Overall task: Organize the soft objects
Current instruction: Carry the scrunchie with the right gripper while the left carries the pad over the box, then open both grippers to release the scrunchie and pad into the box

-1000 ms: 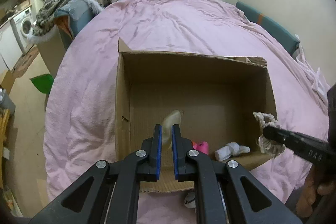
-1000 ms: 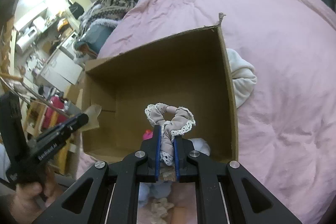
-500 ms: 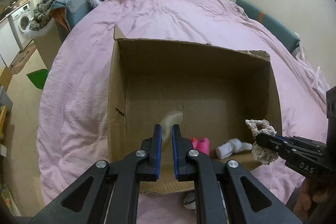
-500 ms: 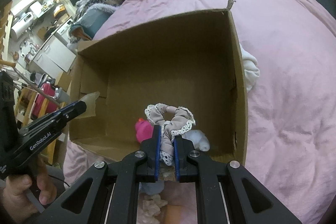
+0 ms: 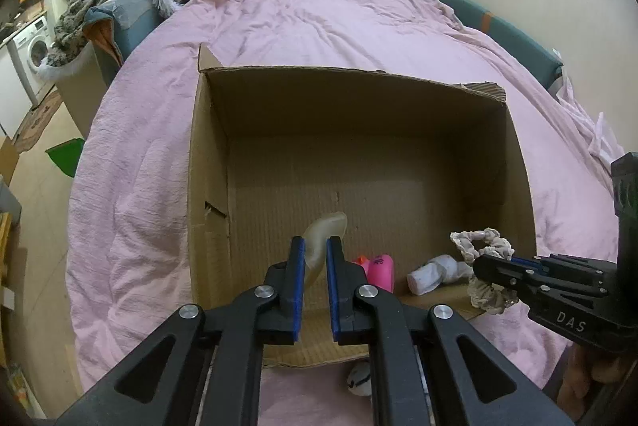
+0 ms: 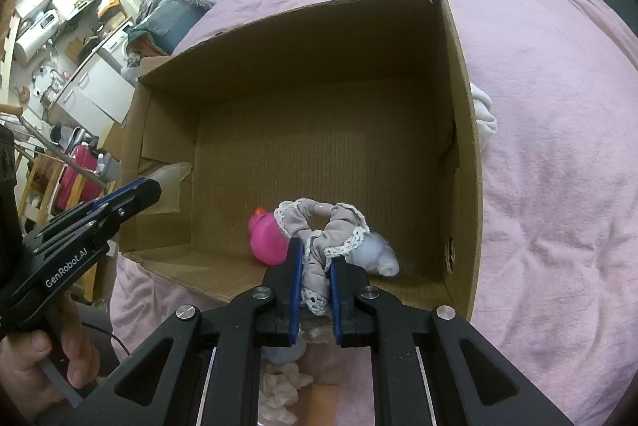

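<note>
Tongs on the left point(image 5: 315, 258) are pinching a translucent beige piece point(image 5: 323, 234) over the cardboard box point(image 5: 207, 162) on the bed point(image 5: 319, 19); right tongs point(image 6: 315, 266) are gripping a lace-trimmed scrunchie point(image 6: 327, 226) above its near corner.

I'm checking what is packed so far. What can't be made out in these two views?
- Right wrist view: pale items below the cardboard box, hidden by the right gripper.
- Left wrist view: small white object, hidden by the left gripper.
- White cloth, half behind the box wall.
</note>
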A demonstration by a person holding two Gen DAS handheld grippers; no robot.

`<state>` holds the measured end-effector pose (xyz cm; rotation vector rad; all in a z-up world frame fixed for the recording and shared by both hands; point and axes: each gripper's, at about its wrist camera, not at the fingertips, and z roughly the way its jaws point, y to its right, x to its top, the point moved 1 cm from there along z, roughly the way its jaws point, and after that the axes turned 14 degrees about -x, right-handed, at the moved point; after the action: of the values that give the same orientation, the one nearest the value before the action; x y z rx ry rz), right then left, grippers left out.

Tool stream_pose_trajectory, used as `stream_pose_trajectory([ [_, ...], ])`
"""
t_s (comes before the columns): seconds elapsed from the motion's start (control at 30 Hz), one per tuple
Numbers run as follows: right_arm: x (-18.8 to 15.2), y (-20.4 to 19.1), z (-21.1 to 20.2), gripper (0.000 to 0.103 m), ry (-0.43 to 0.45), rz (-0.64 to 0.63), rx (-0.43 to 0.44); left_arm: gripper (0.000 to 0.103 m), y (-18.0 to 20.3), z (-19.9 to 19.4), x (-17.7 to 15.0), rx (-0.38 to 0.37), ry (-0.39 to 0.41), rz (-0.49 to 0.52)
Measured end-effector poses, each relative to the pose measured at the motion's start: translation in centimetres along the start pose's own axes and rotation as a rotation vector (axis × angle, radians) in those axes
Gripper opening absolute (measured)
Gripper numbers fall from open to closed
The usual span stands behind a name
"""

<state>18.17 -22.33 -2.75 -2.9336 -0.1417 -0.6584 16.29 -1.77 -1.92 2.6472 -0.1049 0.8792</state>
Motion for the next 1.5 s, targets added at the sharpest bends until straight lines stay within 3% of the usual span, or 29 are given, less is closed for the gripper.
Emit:
stream_pose_trajectory([
  [0.33,0.1,0.3,0.2,0.013,-0.008,0.021,0.010,0.009,-0.3,0.2,-0.1,0.004,-0.005,-0.015],
  [0.67,0.2,1.1,-0.4,0.014,0.009,0.042,0.024,0.017,0.0,0.0,-0.1,-0.008,-0.002,-0.016],
  [0.77,0.2,1.3,-0.7,0.015,0.021,0.047,0.022,0.024,0.3,-0.1,-0.1,-0.009,-0.002,-0.007],
  [0.8,0.2,1.3,-0.8,0.016,0.024,0.050,0.024,0.031,0.3,-0.1,-0.1,-0.003,0.001,-0.003],
  [0.93,0.0,1.7,-1.0,0.029,0.032,0.066,0.025,0.063,0.7,-0.8,0.0,0.009,0.038,0.007],
  [1.0,0.0,2.1,-1.1,0.046,0.029,0.083,0.026,0.069,0.9,-1.1,0.1,0.014,0.054,0.012],
  [1.03,-0.1,2.3,-1.0,0.064,0.029,0.095,0.030,0.071,0.9,-1.1,0.1,0.017,0.057,0.015],
  [1.07,0.0,2.6,-1.1,0.069,0.033,0.114,0.035,0.071,1.0,-1.1,0.2,0.022,0.054,0.017],
  [1.5,0.3,3.6,-1.9,0.069,0.050,0.165,0.032,0.071,1.2,-1.4,0.0,0.028,0.057,0.024],
])
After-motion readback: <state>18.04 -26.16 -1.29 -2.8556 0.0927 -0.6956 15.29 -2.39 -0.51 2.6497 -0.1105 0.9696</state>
